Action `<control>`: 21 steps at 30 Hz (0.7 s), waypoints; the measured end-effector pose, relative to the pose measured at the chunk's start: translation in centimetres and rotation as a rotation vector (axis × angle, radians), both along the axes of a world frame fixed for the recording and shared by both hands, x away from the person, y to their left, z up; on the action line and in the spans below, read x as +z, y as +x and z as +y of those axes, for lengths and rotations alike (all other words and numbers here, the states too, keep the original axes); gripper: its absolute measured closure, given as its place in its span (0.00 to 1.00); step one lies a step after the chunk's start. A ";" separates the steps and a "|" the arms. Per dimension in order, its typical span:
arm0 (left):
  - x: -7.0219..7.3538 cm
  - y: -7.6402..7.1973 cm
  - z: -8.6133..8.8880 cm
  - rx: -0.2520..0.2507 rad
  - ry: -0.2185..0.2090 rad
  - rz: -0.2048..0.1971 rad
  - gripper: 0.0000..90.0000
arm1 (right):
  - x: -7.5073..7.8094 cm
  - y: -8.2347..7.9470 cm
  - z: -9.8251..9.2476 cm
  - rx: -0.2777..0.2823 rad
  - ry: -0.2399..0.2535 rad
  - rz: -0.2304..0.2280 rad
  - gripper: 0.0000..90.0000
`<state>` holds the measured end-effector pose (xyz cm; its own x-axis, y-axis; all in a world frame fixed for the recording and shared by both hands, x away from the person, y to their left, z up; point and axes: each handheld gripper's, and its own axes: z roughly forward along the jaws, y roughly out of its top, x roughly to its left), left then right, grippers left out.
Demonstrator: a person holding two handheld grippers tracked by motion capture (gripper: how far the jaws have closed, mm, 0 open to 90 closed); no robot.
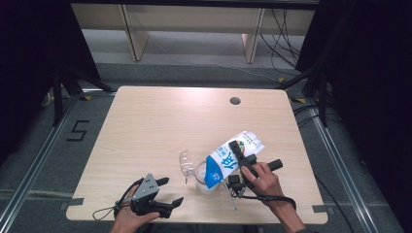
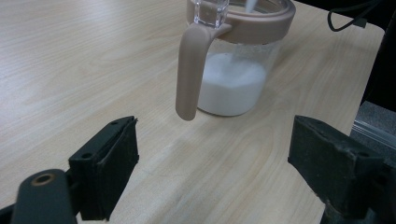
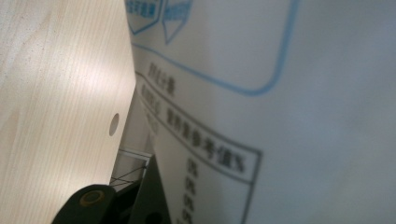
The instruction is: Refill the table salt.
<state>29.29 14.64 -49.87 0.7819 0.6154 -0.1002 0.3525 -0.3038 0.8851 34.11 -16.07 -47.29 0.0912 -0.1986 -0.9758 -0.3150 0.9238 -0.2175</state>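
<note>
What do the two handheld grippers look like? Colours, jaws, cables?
The left gripper and the right gripper are black with two blocky jaws. The left has a grey three-cornered plate on top and dark foam-like pads. A thin black cable trails from the right.

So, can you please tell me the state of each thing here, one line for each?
milk carton: tilted, top end down over the jug, held.
jug: upright on the table, lid open, partly filled with white liquid.
right gripper: shut on the milk carton.
left gripper: open, nothing between its jaws.
</note>
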 end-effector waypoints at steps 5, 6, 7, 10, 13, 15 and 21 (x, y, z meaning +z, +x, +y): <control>0.0 0.0 0.0 0.000 0.001 0.000 0.17 | 0.0 0.0 0.0 -0.004 -0.011 0.011 0.81; 0.0 0.0 0.0 0.001 -0.003 0.002 0.17 | 0.0 0.0 0.0 -0.003 -0.010 0.011 0.81; -0.1 -0.1 -0.1 0.013 -0.014 0.015 0.17 | -0.1 0.0 -0.1 -0.012 -0.001 0.017 0.81; -0.1 -0.1 -0.1 0.014 -0.016 0.016 0.17 | 0.1 0.0 0.0 -0.001 -0.028 0.007 0.82; -0.1 -0.1 -0.1 0.014 -0.015 0.016 0.17 | 0.0 0.0 0.0 0.004 -0.015 0.002 0.82; -0.1 -0.1 -0.1 0.012 -0.014 0.015 0.17 | 0.1 0.0 0.0 0.007 -0.010 -0.005 0.82; -0.1 -0.1 -0.1 0.014 -0.016 0.016 0.17 | 0.1 0.0 0.0 0.006 -0.012 -0.005 0.82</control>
